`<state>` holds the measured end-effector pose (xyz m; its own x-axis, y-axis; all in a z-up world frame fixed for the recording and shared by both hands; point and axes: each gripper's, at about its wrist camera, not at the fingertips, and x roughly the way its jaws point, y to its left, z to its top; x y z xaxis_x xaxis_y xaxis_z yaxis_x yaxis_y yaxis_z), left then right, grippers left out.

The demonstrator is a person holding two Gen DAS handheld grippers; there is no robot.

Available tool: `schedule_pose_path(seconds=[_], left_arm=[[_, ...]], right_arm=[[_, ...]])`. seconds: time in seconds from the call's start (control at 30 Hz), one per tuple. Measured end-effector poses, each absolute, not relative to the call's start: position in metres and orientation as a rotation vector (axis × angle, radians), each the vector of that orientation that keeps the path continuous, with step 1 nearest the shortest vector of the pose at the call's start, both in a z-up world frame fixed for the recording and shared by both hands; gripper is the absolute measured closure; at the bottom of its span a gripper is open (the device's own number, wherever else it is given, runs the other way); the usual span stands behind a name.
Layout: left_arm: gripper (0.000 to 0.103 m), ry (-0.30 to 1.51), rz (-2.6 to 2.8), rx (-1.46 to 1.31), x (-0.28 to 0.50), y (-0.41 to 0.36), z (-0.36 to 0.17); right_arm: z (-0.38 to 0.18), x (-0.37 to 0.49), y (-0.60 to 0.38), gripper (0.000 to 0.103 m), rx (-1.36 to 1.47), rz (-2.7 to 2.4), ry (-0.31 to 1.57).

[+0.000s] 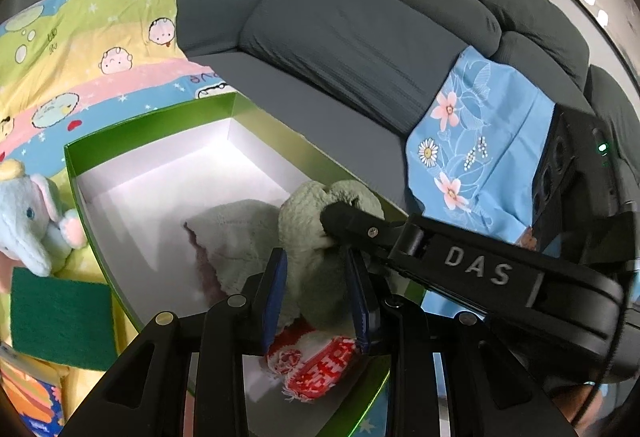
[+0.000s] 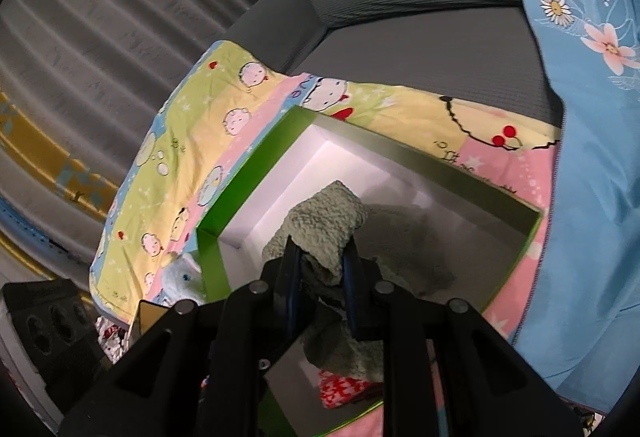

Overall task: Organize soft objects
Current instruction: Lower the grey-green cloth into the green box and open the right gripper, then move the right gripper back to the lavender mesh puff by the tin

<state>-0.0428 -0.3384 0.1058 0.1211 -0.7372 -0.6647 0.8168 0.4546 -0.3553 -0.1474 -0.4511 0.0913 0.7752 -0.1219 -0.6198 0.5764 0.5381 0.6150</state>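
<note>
Furthest left in the left wrist view, a blue plush elephant [image 1: 28, 221] sits on the cartoon-print sheet [image 1: 92, 49] just outside the green box [image 1: 80, 197], with a dark green pad [image 1: 60, 317] below it. Next comes the box itself, white inside, its far half bare. The pale green towel [image 1: 316, 237] hangs over the box's near end, above a red-and-white cloth [image 1: 320, 361] lying on the box floor. The left tongs [image 1: 318, 297] are closed on the towel's lower bunch, blue pads pressed in from either side. Just to their right, the right tongs [image 1: 332, 221] come in slantwise and pinch the towel's upper fold; in the right wrist view the right tongs [image 2: 320, 265] are nearly closed, with terry cloth bunched between the pads. So the towel is strung short between the two pairs, its length running from the left tongs up and away toward the right pair, and a loose flap already trails onto the white floor to the left. Both pairs are equally on it; neither is nearer. The relation that matters, I judge, is that the open floor lies ahead and leftward of both grips, so the towel would need to be lowered that way and released clear of the red cloth. Further right lie the grey sofa [image 1: 360, 37] and a blue floral cloth [image 1: 480, 141] draped over it.
</note>
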Motion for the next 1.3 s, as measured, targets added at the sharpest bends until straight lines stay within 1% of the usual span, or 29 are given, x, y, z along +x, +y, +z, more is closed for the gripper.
schedule_pose_path(seconds=[0.3, 0.33, 0.4, 0.43, 0.47, 0.5, 0.53, 0.57, 0.6, 0.67, 0.73, 0.77, 0.8, 0.83, 0.87, 0.97, 1.3], left_arm=[[0.074, 0.907, -1.12, 0.107, -0.042, -0.333, 0.107], [0.074, 0.911, -1.115, 0.099, -0.041, -0.332, 0.108], [0.074, 0.919, -1.109, 0.091, -0.039, -0.328, 0.108], [0.074, 0.921, -1.105, 0.087, -0.038, -0.326, 0.109], [0.069, 0.92, -1.097, 0.085, -0.037, -0.323, 0.111], [0.06, 0.918, -1.092, 0.08, -0.037, -0.32, 0.112], [0.055, 0.913, -1.088, 0.073, -0.036, -0.316, 0.114], [0.046, 0.908, -1.084, 0.062, -0.036, -0.311, 0.117], [0.04, 0.902, -1.079, 0.05, -0.035, -0.307, 0.119], [0.035, 0.89, -1.075, 0.018, -0.033, -0.294, 0.126], [0.034, 0.876, -1.067, -0.01, -0.031, -0.28, 0.132], [0.031, 0.868, -1.057, -0.023, -0.03, -0.271, 0.135], [0.025, 0.856, -1.041, -0.033, -0.029, -0.261, 0.139], [0.023, 0.846, -1.025, -0.04, -0.029, -0.253, 0.141], [0.021, 0.831, -1.003, -0.055, -0.028, -0.241, 0.144], [0.02, 0.82, -0.968, -0.126, -0.025, -0.203, 0.151], [0.02, 0.767, -0.672, -0.27, -0.018, -0.055, 0.151]], right_arm=[[0.094, -0.151, -0.451, 0.083, 0.919, -0.457, 0.537], [0.095, -0.151, -0.45, 0.081, 0.915, -0.462, 0.537], [0.096, -0.152, -0.449, 0.074, 0.909, -0.465, 0.533], [0.097, -0.152, -0.448, 0.065, 0.905, -0.466, 0.531], [0.098, -0.153, -0.447, 0.06, 0.902, -0.464, 0.522], [0.1, -0.153, -0.447, 0.053, 0.898, -0.458, 0.511], [0.103, -0.153, -0.446, 0.045, 0.891, -0.451, 0.5], [0.105, -0.154, -0.444, 0.036, 0.885, -0.449, 0.49], [0.107, -0.155, -0.443, 0.034, 0.88, -0.447, 0.476], [0.113, -0.158, -0.439, 0.023, 0.868, -0.436, 0.444], [0.119, -0.16, -0.435, 0.017, 0.856, -0.419, 0.413], [0.122, -0.161, -0.432, 0.012, 0.849, -0.415, 0.399], [0.125, -0.162, -0.43, 0.008, 0.841, -0.41, 0.388], [0.128, -0.162, -0.427, 0.002, 0.831, -0.406, 0.377], [0.132, -0.162, -0.423, 0.001, 0.818, -0.405, 0.368], [0.139, -0.157, -0.411, 0.001, 0.785, -0.394, 0.363], [0.153, -0.128, -0.356, 0.001, 0.633, -0.344, 0.441]])
